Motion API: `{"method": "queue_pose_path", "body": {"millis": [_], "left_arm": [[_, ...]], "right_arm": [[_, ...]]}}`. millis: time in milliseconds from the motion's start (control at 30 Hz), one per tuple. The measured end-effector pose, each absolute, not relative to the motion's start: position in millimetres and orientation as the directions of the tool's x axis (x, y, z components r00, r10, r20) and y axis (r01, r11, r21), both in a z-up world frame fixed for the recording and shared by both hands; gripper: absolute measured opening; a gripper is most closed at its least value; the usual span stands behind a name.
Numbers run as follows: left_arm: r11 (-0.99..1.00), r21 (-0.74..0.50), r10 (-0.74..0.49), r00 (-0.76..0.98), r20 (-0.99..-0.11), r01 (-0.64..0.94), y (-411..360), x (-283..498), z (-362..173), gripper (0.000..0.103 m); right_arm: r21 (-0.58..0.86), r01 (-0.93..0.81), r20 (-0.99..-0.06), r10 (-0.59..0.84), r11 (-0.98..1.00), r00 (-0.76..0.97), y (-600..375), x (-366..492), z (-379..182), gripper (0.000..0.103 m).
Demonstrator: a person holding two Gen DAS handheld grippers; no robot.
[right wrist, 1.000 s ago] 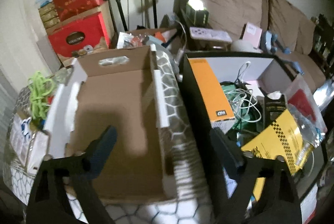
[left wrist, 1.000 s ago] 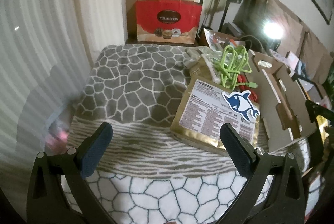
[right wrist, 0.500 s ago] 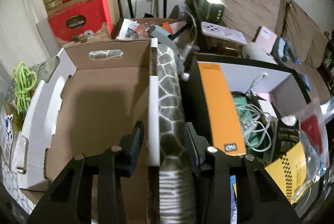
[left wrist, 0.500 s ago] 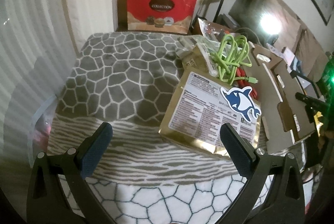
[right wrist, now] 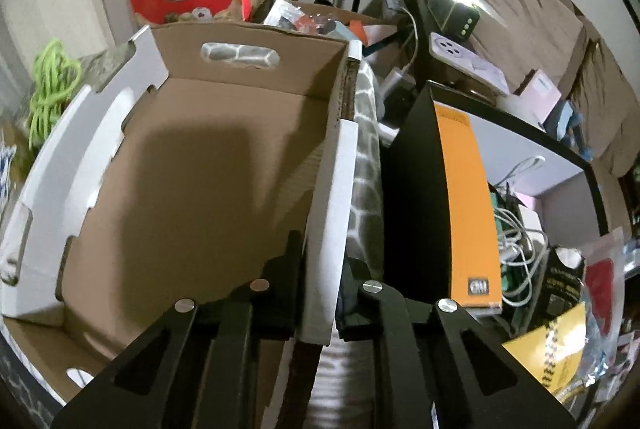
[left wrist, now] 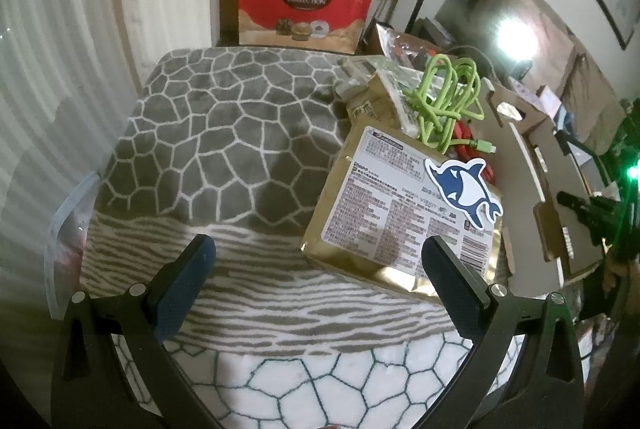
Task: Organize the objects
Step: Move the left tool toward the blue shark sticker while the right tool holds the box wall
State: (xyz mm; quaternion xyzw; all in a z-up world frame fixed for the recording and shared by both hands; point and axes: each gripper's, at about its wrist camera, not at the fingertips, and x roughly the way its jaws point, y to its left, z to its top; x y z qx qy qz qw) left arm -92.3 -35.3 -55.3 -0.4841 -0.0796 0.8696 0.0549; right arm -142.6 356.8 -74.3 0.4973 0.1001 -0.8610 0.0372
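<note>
My right gripper [right wrist: 322, 257] is shut on the white-edged right wall of an open, empty cardboard box [right wrist: 200, 189]; one finger is inside the box and the other outside it. My left gripper [left wrist: 318, 245] hangs open over a grey patterned blanket [left wrist: 224, 133] with nothing between its fingers. A gold foil pouch [left wrist: 400, 213] with a dolphin sticker [left wrist: 464, 189] lies just beyond the left gripper's right finger. A coiled green cable [left wrist: 444, 97] rests on packets behind the pouch, over a red cable [left wrist: 460, 137]. The cardboard box [left wrist: 536, 165] stands right of the pouch.
A black box [right wrist: 408, 189] right of the cardboard box holds an orange package [right wrist: 464, 197], white cables [right wrist: 516, 229] and a yellow packet [right wrist: 548, 349]. A red gift bag [left wrist: 304, 1] and stacked boxes stand behind the blanket. A sofa with clutter lies at the far right.
The right gripper has sunk, rolled and closed from wide open onto the cardboard box's right wall. The left gripper has dropped a little toward the blanket and stays open.
</note>
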Motion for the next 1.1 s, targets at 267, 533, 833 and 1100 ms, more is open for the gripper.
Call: {"method": "queue_pose_path", "body": {"millis": [267, 533, 833, 1100], "left_arm": [[-0.979, -0.172, 0.206, -0.562, -0.801, -0.113, -21, -89, -28, 0.103], [-0.96, -0.236, 0.279, -0.516, -0.81, -0.149, -9, -104, -25, 0.103], [-0.976, -0.191, 0.217, -0.536, -0.816, -0.104, -20, -93, -32, 0.103], [-0.977, -0.202, 0.203, -0.535, -0.82, -0.061, -37, -87, -38, 0.103]], "right_arm": [[-0.162, 0.209, -0.861, 0.035, -0.964, -0.508, 357, -107, -71, 0.013], [-0.18, 0.147, -0.833, 0.071, -0.973, -0.549, 359, -88, -53, 0.053], [-0.142, 0.214, -0.775, -0.027, -0.966, -0.632, 317, -75, 6, 0.056], [-0.113, 0.391, -0.775, -0.165, -0.913, -0.61, 232, -85, 11, 0.058]]}}
